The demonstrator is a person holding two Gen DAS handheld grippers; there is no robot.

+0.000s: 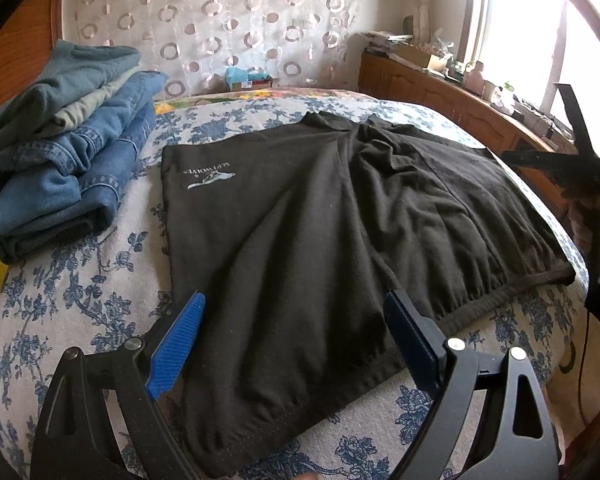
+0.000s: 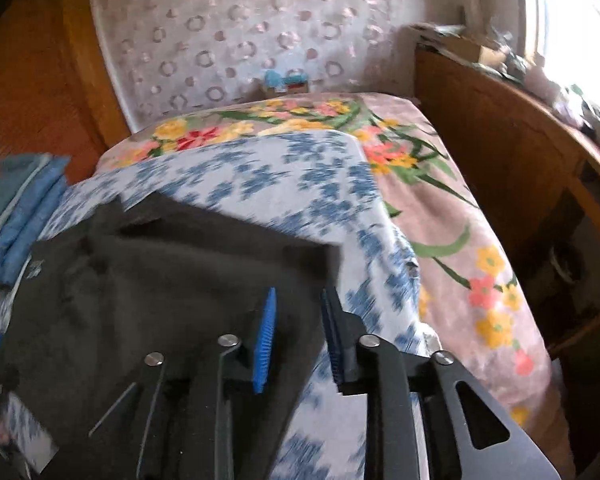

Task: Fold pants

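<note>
Home bedroom, floral-covered bed (image 1: 100,292), wooden cabinet (image 1: 440,96), window (image 1: 520,32)

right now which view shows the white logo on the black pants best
The left wrist view: the white logo on the black pants is sharp there. In the right wrist view it is a small blurred patch at the left.
</note>
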